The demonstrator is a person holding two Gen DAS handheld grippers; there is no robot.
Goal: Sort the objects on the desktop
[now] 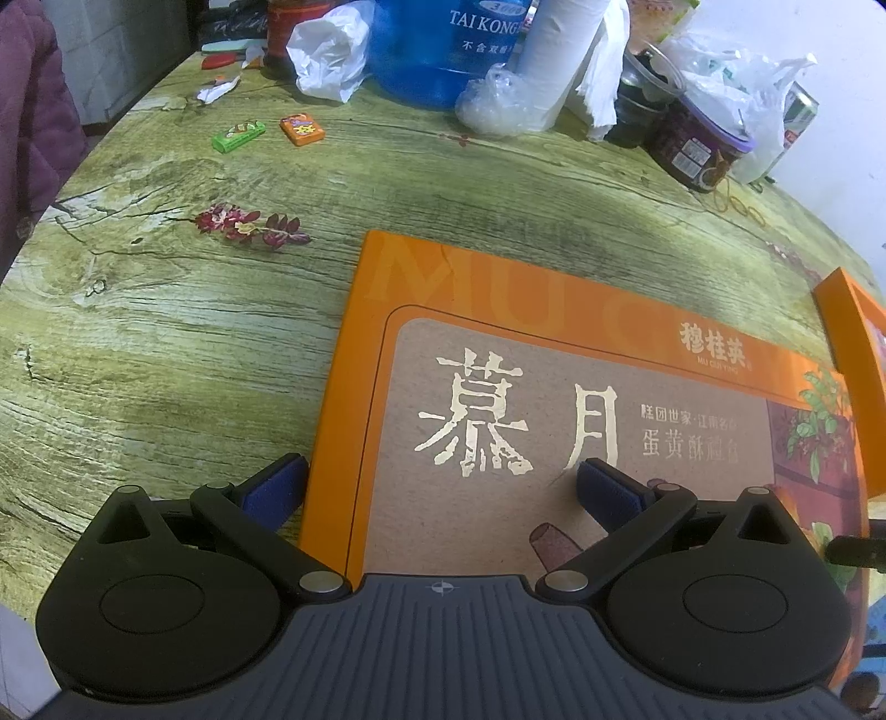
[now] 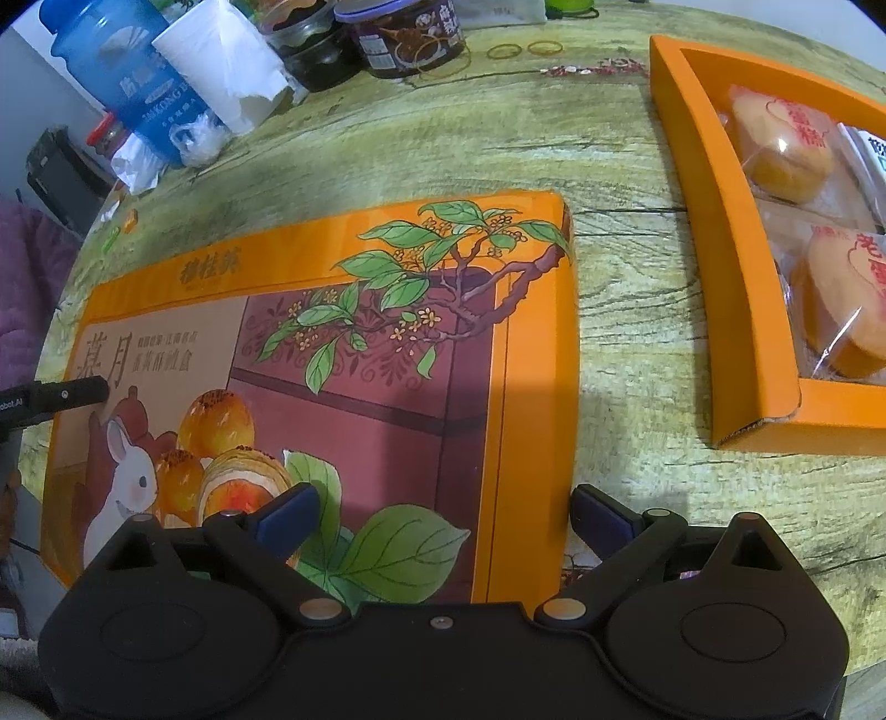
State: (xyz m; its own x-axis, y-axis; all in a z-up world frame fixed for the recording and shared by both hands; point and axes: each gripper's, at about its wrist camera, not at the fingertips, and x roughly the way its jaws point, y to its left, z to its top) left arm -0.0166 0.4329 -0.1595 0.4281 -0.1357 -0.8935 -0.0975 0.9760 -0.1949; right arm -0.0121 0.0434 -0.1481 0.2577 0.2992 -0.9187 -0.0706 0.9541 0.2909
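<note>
Straddling lid edges, L gripper & R gripper both gape wide, empty. Tray w/ cakes right, cut off; bottle, jars behind.

- On the orange box lid I read large gold characters "慕月" in the middle of the brown panel.
- Toward its far right edge, the same lid carries the brand "穆桂英" with small Latin letters "MU GUI YING" beneath.
- Faint large letters "MU" sit along the lid's far orange border.
- Smaller lines right of "慕月" are too blurred for me to read surely.
- The blue water jug at the far side shows "TAI KONG".
- In the open orange tray on the right, the wrapped cakes bear red characters I cannot make out.
- At the left edge of my right-wrist view, a black device shows "obot.AI".
</note>
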